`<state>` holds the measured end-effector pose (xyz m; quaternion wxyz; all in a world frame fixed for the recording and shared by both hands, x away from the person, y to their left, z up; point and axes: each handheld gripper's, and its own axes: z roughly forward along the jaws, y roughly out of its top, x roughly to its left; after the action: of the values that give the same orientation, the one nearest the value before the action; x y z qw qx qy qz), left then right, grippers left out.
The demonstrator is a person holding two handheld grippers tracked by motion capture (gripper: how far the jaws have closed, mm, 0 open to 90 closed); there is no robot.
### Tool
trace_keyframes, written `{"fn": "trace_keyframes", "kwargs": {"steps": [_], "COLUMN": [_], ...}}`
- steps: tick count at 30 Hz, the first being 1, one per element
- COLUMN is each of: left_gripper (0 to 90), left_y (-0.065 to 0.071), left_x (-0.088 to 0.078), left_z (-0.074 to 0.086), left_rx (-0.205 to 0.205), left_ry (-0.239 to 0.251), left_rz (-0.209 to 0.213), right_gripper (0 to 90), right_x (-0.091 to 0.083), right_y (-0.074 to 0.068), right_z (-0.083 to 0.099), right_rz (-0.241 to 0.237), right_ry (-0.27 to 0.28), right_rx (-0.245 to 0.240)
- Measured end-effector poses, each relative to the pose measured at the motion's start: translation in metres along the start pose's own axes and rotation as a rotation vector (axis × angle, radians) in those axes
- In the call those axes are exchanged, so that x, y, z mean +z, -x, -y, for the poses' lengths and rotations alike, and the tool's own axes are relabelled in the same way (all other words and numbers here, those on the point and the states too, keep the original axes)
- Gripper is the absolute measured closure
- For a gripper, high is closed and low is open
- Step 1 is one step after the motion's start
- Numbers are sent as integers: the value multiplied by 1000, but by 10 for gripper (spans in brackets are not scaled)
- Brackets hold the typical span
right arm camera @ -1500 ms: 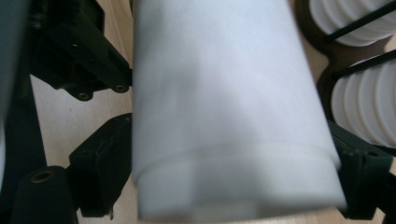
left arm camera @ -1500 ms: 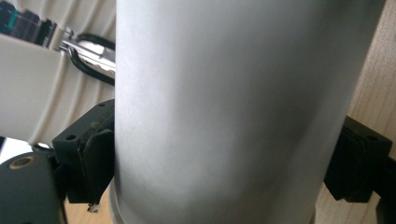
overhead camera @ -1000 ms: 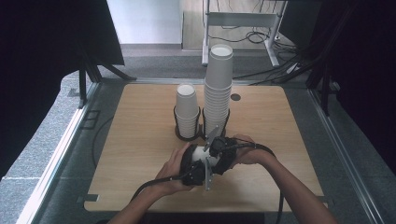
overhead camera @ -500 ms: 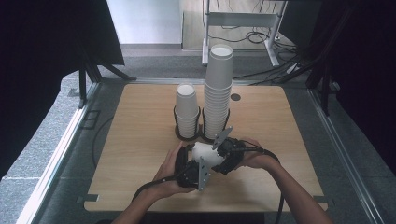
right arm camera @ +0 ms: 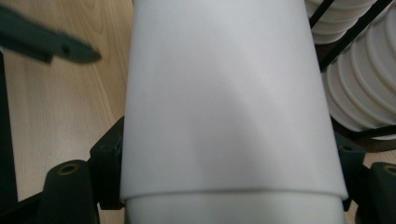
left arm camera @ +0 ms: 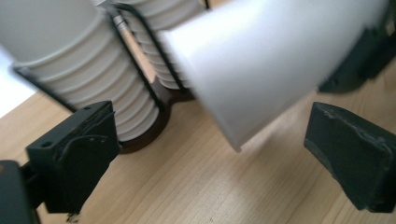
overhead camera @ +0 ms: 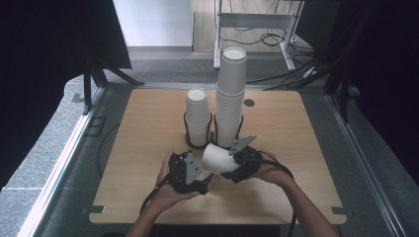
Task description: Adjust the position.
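high view: right gripper [overhead camera: 232,167] jaws clamp a paper cup [overhead camera: 219,158]; left gripper [overhead camera: 200,178] jaws just narrowed, empty.

Both forearms come up bare, no sleeves. The left gripper [overhead camera: 203,183] is a chunky black body with a grey three-cornered plate [overhead camera: 191,168] on top, dotted with small dark screw holes, and a black cable trails off it. The right gripper [overhead camera: 223,167] matches: black housing, its own grey plate nearest the wooden table's [overhead camera: 148,123] middle, black cable along the arm. Up close, the left gripper's fingers [left arm camera: 74,158] are blocky matt-black pads, scuffed at the edges, with a small round hole.
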<state>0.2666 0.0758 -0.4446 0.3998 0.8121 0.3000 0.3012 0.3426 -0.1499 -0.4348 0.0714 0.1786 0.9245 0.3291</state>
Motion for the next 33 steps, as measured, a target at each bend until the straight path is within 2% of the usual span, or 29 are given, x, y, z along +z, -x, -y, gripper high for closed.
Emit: {"fn": "trace_keyframes", "kwargs": {"steps": [1,4,5,8,9,11,13,16,17,26,29,30,32,33], "left_gripper": [44,46,46,49,49,51,52,52,52,56,57,57,57,58], "left_y": [-1,-4,-5,-5,-5,-6,-5,-5,-6,-11,-14,-15,-16,-17], "left_x": [-2,-4,-4,-3,-2,-2,-3,-4,-4,-4,-5,-5,-5,-4], "left_z": [1,4,6,8,10,11,14,15,15,24,27,29,29,30], "left_rx": [-14,-40,-60,-60,-72,-79,-95,-100,-105,-142,-181,-205,-216,-231], "left_ry": [4,8,13,1,-1,-1,1,3,3,0,3,9,13,13], "left_rz": [-5,-4,0,9,10,16,27,27,30,30,48,60,64,68], "right_gripper": [238,237,237,237,238,238,238,237,238,237,237,237,237,237], "right_x": [0,1,2,4,6,7,9,11,11,15,15,16,15,12], "right_y": [-2,-4,-6,-8,-10,-11,-15,-18,-21,-32,-34,-36,-38,-40], "right_z": [2,3,6,8,11,12,17,20,25,41,44,46,46,48], "right_rz": [1,5,7,13,23,22,25,27,27,53,59,51,64,61], "right_ry": [35,55,89,114,149,165,213,238,272,352,375,391,385,415], "right_rx": [15,25,46,62,81,91,120,137,163,210,224,233,227,239]}}
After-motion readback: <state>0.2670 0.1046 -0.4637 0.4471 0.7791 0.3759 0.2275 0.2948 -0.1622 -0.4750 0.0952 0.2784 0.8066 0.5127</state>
